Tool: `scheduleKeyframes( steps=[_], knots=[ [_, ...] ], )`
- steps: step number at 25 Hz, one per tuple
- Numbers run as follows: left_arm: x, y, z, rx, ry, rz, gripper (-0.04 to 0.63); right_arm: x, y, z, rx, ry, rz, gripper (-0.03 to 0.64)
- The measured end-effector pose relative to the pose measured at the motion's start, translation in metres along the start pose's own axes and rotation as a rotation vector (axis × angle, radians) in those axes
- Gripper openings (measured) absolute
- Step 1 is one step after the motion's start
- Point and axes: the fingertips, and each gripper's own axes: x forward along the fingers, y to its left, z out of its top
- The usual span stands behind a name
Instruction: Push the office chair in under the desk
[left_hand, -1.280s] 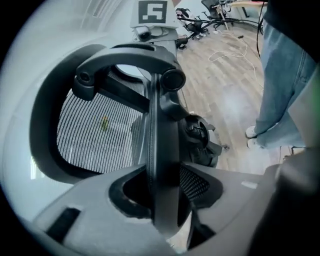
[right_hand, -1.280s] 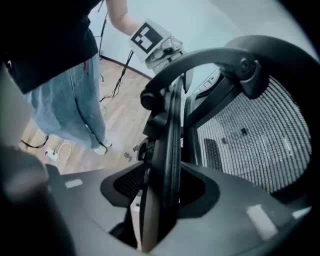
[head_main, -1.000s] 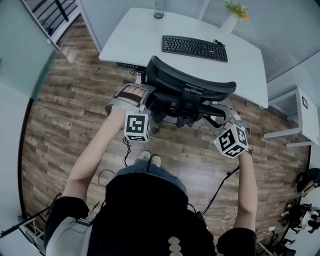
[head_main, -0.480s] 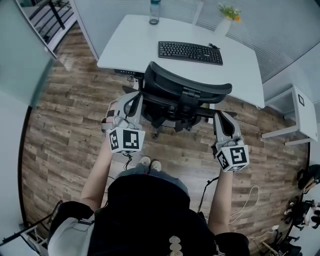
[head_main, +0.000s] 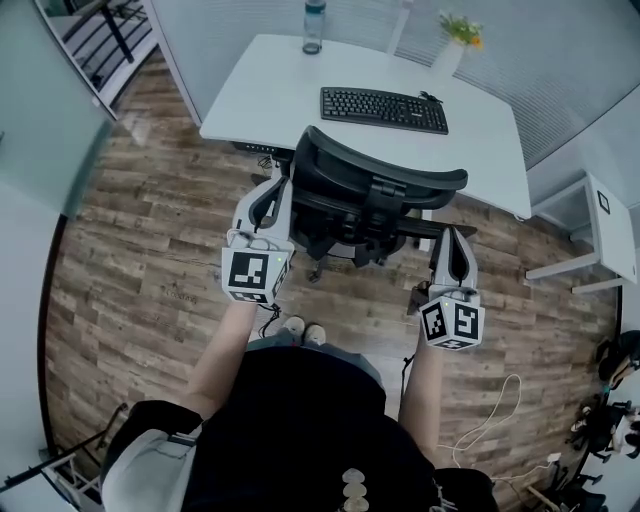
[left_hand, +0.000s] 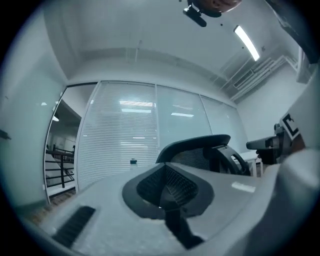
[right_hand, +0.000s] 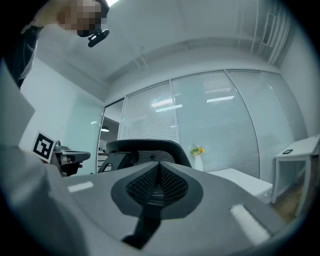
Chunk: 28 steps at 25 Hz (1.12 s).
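Note:
The black office chair (head_main: 372, 196) stands at the front edge of the white desk (head_main: 270, 95), its seat partly under the top and its curved backrest towards me. My left gripper (head_main: 281, 188) is shut and empty, its tip beside the chair's left side. My right gripper (head_main: 448, 236) is also shut and empty, close to the right armrest. Whether either tip touches the chair I cannot tell. In the left gripper view the closed jaws (left_hand: 162, 169) point at the backrest (left_hand: 197, 147). The right gripper view shows closed jaws (right_hand: 159, 166) below the backrest (right_hand: 145, 146).
On the desk lie a black keyboard (head_main: 384, 109), a bottle (head_main: 314, 25) and a vase with flowers (head_main: 455, 40). A small white side table (head_main: 600, 240) stands at the right. Cables (head_main: 480, 420) trail over the wood floor behind me. A glass wall runs along the left.
Both grippers have drawn back from the chair's sides towards me, and their jaws have gone from open to shut. The chair sits about where it was.

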Motion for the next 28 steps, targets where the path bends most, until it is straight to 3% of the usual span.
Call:
scheduleKeyframes(
  steps=[28],
  knots=[
    [0.011,-0.012,-0.012,-0.011,0.056,-0.050,0.008,-0.008,-0.019,-0.009,-0.007,0.014,-0.109,0.006]
  ],
)
